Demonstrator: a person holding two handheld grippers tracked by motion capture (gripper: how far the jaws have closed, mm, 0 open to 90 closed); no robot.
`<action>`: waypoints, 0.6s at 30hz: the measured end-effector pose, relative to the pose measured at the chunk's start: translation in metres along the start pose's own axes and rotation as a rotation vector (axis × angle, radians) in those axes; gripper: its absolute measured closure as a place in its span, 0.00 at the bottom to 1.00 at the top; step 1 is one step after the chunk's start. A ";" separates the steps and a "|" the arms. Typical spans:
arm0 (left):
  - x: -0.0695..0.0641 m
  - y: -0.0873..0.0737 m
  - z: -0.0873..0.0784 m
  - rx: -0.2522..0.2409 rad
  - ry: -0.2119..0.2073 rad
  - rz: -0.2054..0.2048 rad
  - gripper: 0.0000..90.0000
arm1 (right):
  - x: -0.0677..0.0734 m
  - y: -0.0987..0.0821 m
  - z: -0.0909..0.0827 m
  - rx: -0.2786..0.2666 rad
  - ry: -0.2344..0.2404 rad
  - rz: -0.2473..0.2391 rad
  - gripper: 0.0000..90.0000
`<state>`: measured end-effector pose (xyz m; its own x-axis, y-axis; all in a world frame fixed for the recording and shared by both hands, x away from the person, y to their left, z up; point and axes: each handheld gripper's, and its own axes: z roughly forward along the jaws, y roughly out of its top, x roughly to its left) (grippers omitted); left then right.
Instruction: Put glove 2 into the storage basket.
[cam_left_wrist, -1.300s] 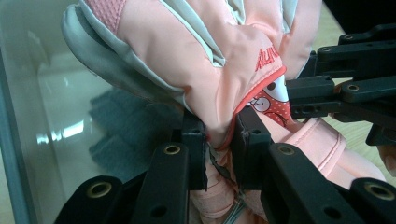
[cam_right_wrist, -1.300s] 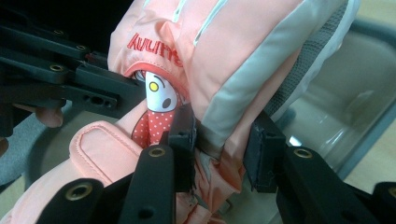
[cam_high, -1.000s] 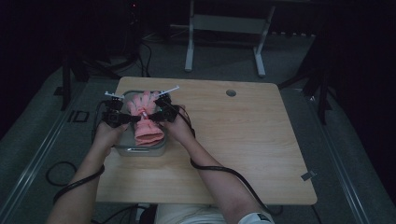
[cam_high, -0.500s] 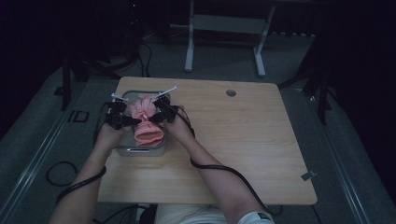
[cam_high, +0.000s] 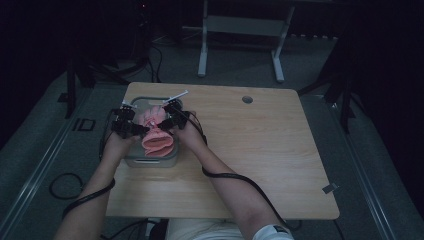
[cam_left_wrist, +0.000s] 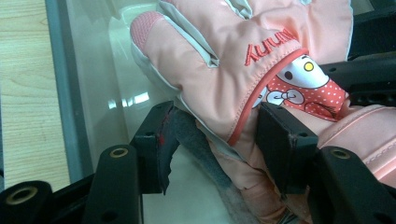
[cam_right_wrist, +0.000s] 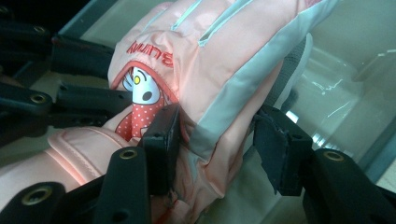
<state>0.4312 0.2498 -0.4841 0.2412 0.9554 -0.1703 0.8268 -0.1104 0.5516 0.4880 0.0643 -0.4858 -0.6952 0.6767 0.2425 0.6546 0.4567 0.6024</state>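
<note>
Pink glove (cam_high: 156, 134) lies in the clear bin (cam_high: 150, 161) at the bench's (cam_high: 260, 165) left-rear corner. Left tongs (cam_left_wrist: 212, 140) and right tongs (cam_right_wrist: 217, 140) flank it from opposite sides. Both have just been opening: jaws part-open with glove fabric between them, pads loose, not clamping.

Black tongs (cam_left_wrist: 210, 144), brass screws, trailing black cables.

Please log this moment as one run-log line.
left claw: opening, astride pink glove | right claw: opening, astride glove | glove: in clear bin
</note>
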 end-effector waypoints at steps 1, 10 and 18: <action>-0.002 0.000 0.000 0.002 0.002 0.010 0.56 | 0.000 0.000 -0.001 0.000 0.001 -0.002 0.56; -0.002 0.000 -0.005 -0.030 0.014 0.004 0.39 | -0.005 0.000 -0.010 -0.008 0.016 -0.004 0.54; 0.004 -0.001 -0.011 -0.080 -0.026 -0.007 0.20 | -0.004 0.006 -0.032 -0.045 0.018 -0.039 0.51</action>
<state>0.4255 0.2563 -0.4765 0.2499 0.9484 -0.1951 0.7856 -0.0808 0.6134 0.4849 0.0456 -0.4590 -0.7253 0.6485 0.2313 0.6134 0.4561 0.6448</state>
